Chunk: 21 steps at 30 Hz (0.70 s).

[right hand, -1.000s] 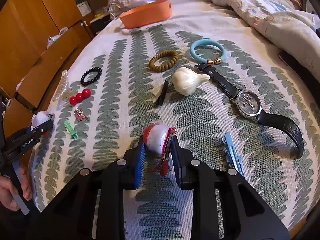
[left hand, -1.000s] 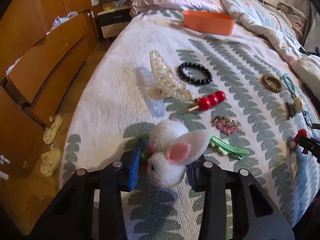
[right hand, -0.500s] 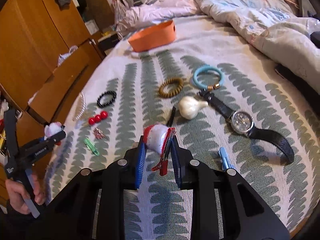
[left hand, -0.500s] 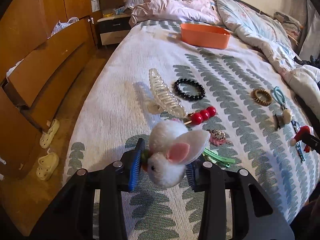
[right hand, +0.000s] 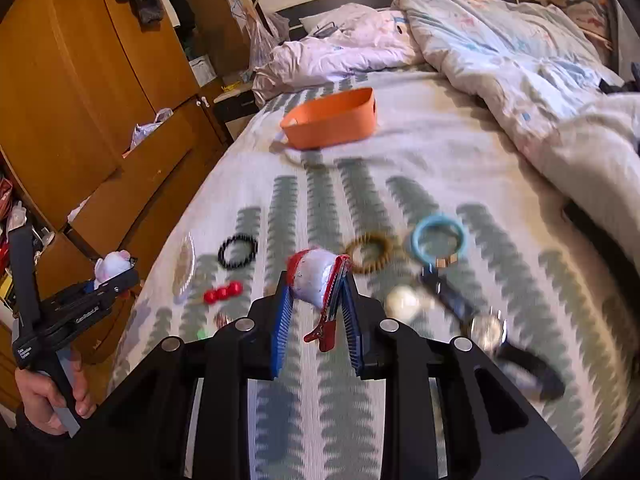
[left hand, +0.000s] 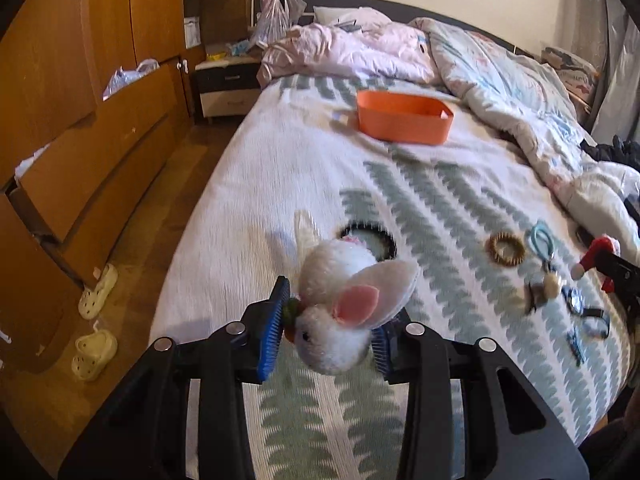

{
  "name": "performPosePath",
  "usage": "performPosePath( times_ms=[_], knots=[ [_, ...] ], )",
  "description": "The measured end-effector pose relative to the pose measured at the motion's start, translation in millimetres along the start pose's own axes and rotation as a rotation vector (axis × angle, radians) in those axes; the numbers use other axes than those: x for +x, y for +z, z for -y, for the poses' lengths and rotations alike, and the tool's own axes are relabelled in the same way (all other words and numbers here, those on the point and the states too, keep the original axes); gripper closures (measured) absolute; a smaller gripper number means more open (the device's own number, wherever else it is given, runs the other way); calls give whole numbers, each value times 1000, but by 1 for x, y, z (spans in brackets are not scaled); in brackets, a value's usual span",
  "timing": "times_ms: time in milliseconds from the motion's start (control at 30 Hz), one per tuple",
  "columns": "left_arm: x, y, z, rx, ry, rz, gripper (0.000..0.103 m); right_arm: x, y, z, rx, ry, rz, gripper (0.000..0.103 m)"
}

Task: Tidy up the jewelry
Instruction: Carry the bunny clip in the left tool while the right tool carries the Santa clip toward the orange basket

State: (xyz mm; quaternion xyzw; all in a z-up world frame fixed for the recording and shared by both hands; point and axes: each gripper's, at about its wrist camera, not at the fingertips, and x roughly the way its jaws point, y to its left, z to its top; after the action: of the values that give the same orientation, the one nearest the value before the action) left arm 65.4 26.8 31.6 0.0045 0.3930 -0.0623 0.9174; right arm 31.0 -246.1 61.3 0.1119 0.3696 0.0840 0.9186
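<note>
At lower centre of the left view, the left gripper [left hand: 328, 332] clamped a fluffy white rabbit clip [left hand: 340, 312] with a pink-lined ear. Lower centre of the right view, the right gripper [right hand: 318, 316] pinched a white, red-trimmed clip [right hand: 316, 280]. Only the right view showed red beads [right hand: 222, 293], a black bracelet [right hand: 237, 251] and a watch [right hand: 486, 330]. An orange bin [right hand: 330, 120] sat upper centre.

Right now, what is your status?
Left gripper shut on bunny clip. Right gripper shut on red clip. Both held above bed; orange bin ahead, path open.
</note>
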Motion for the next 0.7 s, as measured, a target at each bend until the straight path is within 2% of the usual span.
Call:
performPosePath(
  times_ms=[133,300,533,700],
  knots=[
    [1,28,6,14,0,35,65,12,34,9,1,-12,13,78],
    [21,61,13,32,-2,43,65,39,74,26,3,-46,9,78],
    [76,109,20,33,-18,16,65,97,124,46,4,-73,-13,78],
    [126,136,27,12,-29,-38,65,140,137,66,29,-90,-57,78]
  ],
)
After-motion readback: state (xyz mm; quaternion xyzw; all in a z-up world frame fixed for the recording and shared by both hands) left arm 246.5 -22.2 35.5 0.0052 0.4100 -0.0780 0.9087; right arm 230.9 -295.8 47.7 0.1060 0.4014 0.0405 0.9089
